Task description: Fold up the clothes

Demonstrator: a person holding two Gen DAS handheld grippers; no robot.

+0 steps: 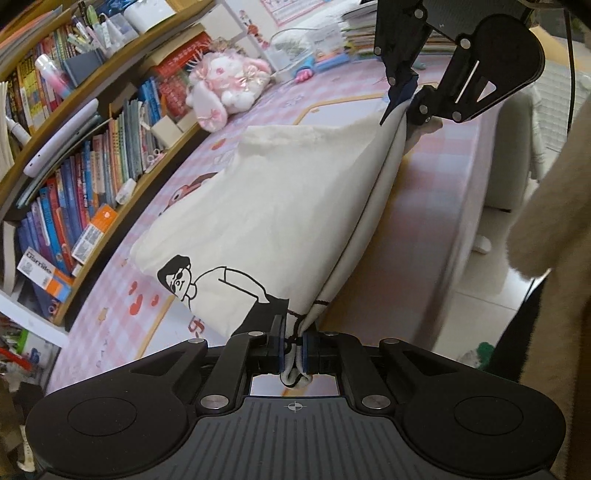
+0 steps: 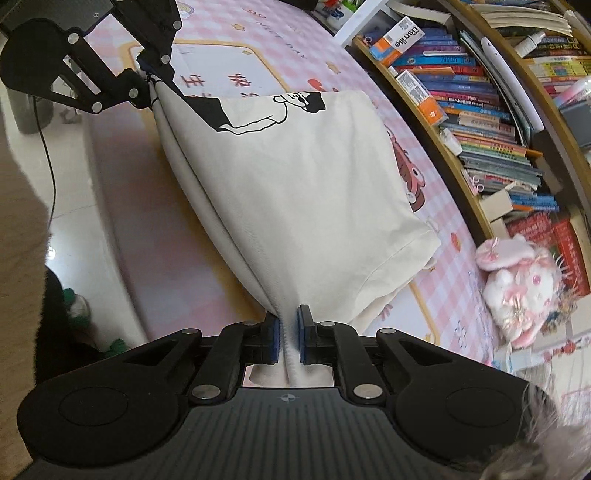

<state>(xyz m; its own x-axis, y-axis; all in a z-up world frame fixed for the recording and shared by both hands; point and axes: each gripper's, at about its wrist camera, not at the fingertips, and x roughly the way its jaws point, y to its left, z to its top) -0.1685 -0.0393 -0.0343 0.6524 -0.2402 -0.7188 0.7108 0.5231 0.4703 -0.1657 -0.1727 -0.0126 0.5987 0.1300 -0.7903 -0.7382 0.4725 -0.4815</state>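
left black two-finger gripper [image 1: 293, 347] clenched on a bunched corner of the cream cotton T-shirt with black cartoon-man print [image 1: 280, 206] | right black gripper [image 2: 288, 334] pinching the opposite corner | shirt's held edge taut, lifted off the pink checked mat [image 1: 332, 96], rest draped on it | judgement: keep both corners level, equal tension | box beside mat reads "usmile" [image 2: 400, 35]

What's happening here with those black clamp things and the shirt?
A person is folding a cream T-shirt on a pink checked table, using two tools instead of bare hands. The left hand-held gripper and the right hand-held gripper each pinch one end of the same doubled edge, which is lifted and stretched taut between them. The rest of the shirt, cartoon print facing up, drapes down onto the table beside a bookshelf.
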